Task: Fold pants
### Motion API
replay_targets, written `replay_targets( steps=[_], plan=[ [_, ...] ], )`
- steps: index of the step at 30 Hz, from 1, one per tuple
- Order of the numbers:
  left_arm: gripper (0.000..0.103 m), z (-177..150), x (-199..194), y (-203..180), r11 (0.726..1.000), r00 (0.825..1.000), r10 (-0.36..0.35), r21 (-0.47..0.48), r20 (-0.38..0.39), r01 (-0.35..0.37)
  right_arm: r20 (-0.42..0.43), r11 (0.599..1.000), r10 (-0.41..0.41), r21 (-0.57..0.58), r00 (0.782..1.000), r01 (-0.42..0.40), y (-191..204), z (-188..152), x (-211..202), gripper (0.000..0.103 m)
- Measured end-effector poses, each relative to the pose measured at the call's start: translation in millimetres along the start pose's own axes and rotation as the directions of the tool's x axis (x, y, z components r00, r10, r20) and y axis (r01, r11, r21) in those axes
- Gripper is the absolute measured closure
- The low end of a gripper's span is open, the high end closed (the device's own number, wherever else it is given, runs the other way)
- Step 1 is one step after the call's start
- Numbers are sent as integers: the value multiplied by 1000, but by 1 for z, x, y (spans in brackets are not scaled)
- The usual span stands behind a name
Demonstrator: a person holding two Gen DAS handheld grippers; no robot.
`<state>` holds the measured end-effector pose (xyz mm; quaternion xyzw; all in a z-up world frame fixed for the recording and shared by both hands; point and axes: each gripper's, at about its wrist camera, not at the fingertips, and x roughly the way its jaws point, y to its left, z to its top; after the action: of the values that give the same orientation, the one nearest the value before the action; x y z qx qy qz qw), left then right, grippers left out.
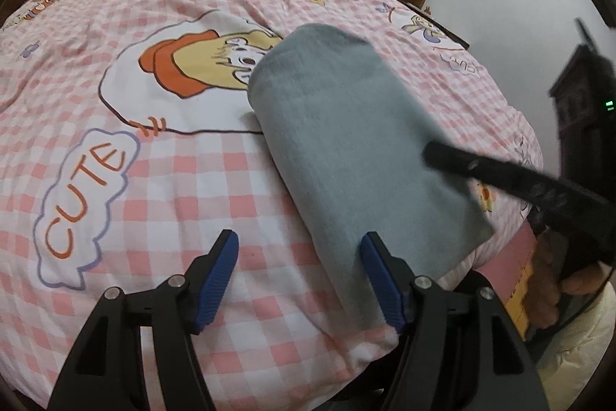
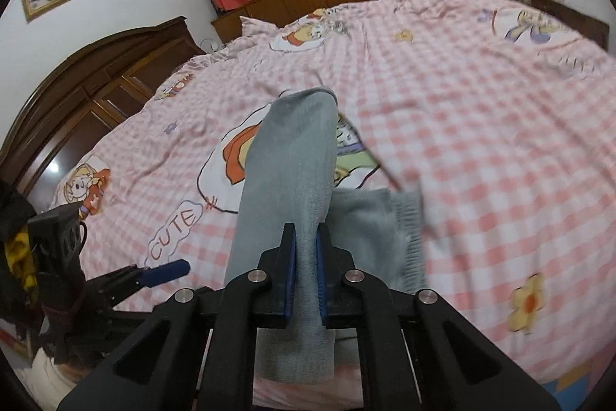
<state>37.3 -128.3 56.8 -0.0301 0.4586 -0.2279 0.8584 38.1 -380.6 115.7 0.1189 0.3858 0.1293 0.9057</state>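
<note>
right wrist view, right claw [image 2: 306,272] clamping folded grey-blue pants [image 2: 292,156], ribbed waistband showing, left claw [image 1: 298,276] spread wide

The left gripper [image 1: 298,249] was matte black, with 2 fingers [image 1: 215,280] faced in ribbed blue pads and 4 round silver screws at its linkage joints along the bottom of the frame. The right gripper [image 2: 306,249] matched it: black angular arms with cut-out slots, blue pads and 4 silver screws.
</note>
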Motion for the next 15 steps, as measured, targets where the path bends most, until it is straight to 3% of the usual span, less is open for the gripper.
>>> replay_targets(
  steps=[7, 15],
  plan=[
    [33, 7, -13, -10, 1000, 998, -27, 10, 57, 26, -37, 997, -31, 72, 999, 34, -39, -8, 9, 93],
    [32, 3, 15, -27, 997, 999, -47, 53, -4, 47, -119, 988, -98, 105, 988, 111, -74, -26, 44, 89]
  ],
)
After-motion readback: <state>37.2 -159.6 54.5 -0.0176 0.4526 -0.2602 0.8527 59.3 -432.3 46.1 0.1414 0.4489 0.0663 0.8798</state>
